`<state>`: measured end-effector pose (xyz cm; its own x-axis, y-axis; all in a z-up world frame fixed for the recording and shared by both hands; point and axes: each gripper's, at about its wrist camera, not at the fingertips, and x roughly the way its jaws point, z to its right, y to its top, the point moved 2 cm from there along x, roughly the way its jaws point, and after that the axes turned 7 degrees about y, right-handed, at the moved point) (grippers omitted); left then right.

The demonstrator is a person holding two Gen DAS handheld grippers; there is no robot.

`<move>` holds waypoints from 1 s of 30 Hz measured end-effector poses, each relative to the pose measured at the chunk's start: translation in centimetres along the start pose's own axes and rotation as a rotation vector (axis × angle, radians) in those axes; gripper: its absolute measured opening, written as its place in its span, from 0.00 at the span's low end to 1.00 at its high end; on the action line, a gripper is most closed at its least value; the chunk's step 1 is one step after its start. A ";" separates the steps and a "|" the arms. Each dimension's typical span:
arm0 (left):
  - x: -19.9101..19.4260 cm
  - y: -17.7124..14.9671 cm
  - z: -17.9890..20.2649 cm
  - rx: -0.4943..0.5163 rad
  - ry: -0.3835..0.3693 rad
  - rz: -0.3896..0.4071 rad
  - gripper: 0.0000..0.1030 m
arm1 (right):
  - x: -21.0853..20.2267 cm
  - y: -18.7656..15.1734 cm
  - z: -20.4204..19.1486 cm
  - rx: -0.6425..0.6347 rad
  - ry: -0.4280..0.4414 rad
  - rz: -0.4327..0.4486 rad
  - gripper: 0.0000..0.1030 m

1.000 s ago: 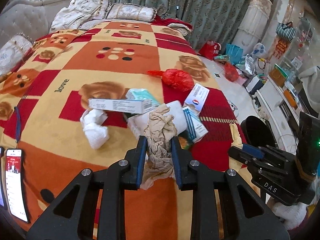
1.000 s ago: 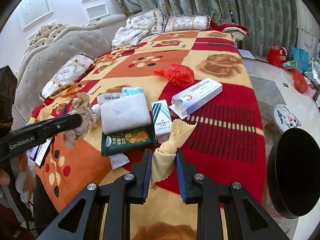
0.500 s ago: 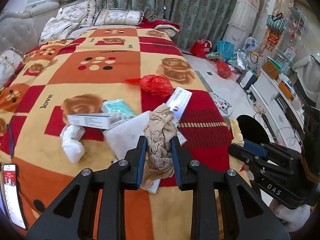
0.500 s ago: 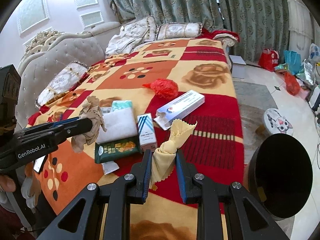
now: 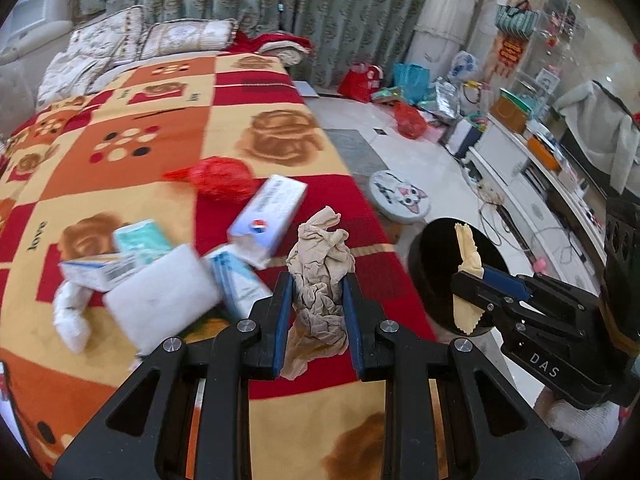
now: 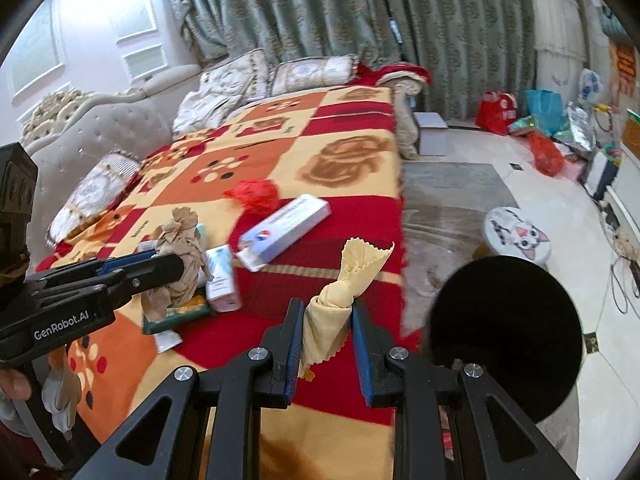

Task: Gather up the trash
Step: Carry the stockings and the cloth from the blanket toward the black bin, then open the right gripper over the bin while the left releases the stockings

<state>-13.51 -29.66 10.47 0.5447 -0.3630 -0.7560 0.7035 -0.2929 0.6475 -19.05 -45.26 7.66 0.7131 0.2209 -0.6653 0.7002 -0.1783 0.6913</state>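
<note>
My left gripper [image 5: 318, 292] is shut on a crumpled tan wad [image 5: 322, 272] and holds it above the bed's foot edge; it also shows in the right wrist view [image 6: 176, 268]. My right gripper [image 6: 326, 320] is shut on a yellow cloth [image 6: 340, 296], held beside the black trash bin [image 6: 508, 336]. In the left wrist view the cloth [image 5: 468, 256] hangs in front of the bin's opening [image 5: 440, 248]. On the blanket lie a red plastic bag [image 5: 222, 180], a long white box [image 5: 268, 212], a striped box [image 5: 238, 280], a white pad [image 5: 160, 296] and white tissue [image 5: 70, 316].
A green snack wrapper [image 6: 180, 314] lies on the blanket [image 6: 344, 160] below the left gripper. A cat-face stool [image 6: 520, 236] stands on the tiled floor past the bin. Bags and clutter [image 6: 540, 120] sit by the curtain. Pillows [image 6: 308, 72] lie at the bed head.
Both grippers have swung right towards the black bin with their loads. The bin now looms larger in both views, and the yellow cloth now hangs over it.
</note>
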 end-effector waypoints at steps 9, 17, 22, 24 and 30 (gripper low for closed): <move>2.3 1.2 5.6 0.069 -0.062 -0.034 0.22 | -2.0 -0.3 5.0 0.070 -0.072 0.017 0.22; 4.3 2.0 9.6 0.108 -0.106 -0.068 0.22 | -3.0 -0.8 9.0 0.136 -0.112 0.023 0.22; 5.8 2.3 11.6 0.119 -0.125 -0.094 0.22 | -3.3 -1.3 11.1 0.173 -0.129 0.022 0.22; 6.2 2.3 12.2 0.126 -0.127 -0.101 0.22 | -3.5 -1.5 11.9 0.186 -0.136 0.020 0.22; 7.4 2.1 13.7 0.143 -0.135 -0.120 0.22 | -3.4 -2.0 13.5 0.212 -0.146 0.014 0.22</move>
<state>-14.30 -45.05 7.56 0.3885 -0.4299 -0.8150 0.6822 -0.4604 0.5680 -22.45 -58.60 4.77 0.7093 0.0791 -0.7004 0.6709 -0.3806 0.6364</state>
